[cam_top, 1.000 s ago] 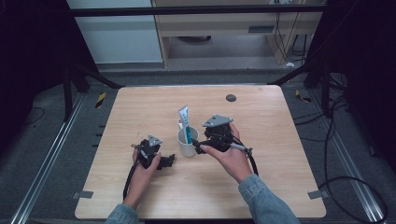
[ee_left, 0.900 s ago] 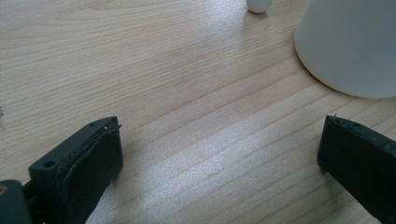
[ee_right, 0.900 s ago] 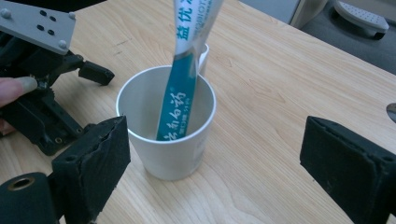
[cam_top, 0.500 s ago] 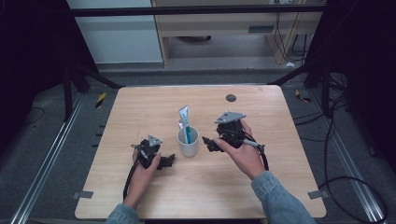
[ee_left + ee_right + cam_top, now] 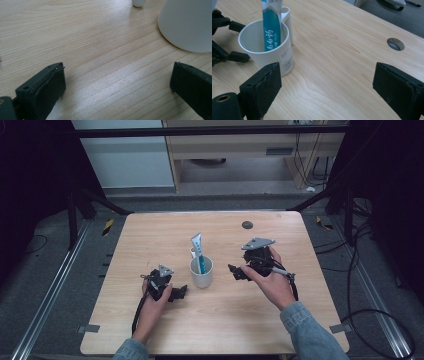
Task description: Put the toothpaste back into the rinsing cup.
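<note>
Pale wooden tabletop (image 5: 235,320), smooth and grained, is seen under both tools. A white cylindrical plastic cup (image 5: 201,272) is set between them, just right of the left gripper (image 5: 176,292) and left of the right gripper (image 5: 235,271); both are spread wide, empty. A blue-and-white toothpaste tube (image 5: 198,251) is stood upright inside, cap down.
</note>
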The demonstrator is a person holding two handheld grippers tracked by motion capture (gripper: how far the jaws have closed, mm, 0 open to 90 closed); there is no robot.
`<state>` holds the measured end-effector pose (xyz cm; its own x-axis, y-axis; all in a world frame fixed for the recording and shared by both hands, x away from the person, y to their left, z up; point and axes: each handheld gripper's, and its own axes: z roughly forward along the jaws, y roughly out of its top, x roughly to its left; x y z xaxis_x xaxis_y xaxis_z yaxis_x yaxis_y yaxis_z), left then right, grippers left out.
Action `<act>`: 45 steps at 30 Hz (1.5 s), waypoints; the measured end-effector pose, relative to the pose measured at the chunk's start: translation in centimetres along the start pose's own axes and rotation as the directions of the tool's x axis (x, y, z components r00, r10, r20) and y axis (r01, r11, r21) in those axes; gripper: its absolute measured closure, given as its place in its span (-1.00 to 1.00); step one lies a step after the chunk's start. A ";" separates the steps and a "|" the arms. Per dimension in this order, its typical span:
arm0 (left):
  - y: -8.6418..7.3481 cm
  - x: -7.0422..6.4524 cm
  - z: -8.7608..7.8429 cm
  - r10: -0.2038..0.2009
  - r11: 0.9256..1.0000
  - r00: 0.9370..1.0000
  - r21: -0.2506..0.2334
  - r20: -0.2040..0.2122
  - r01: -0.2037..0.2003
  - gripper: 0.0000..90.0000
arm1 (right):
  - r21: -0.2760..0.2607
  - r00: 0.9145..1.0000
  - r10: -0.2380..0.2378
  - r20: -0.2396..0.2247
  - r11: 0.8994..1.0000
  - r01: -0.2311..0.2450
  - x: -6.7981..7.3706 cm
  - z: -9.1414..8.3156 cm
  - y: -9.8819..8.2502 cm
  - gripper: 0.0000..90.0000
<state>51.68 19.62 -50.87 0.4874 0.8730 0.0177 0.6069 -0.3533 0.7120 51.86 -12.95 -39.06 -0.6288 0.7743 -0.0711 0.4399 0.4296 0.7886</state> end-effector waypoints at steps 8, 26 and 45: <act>0.0 0.0 0.0 0.000 1.000 1.000 0.000 0.000 0.000 -1.00 | 0.004 0.999 0.020 0.028 1.000 -0.020 -1.5 -0.8 -0.7 -0.81; 0.0 0.0 0.0 0.002 1.000 1.000 0.002 0.000 -0.002 -1.00 | 0.006 0.993 0.068 0.097 0.998 -0.069 -4.9 -2.2 -3.0 -0.78; 0.0 0.0 -0.1 0.003 1.000 1.000 0.004 -0.004 -0.003 -1.00 | 0.044 0.973 0.157 0.170 0.985 -0.167 -7.8 -1.7 -6.9 -0.71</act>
<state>51.63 19.62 -50.84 0.4867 0.8733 0.0222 0.6079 -0.3568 0.7093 52.63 -22.78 -42.89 -0.4333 0.8999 -0.0492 0.5661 0.3143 0.7621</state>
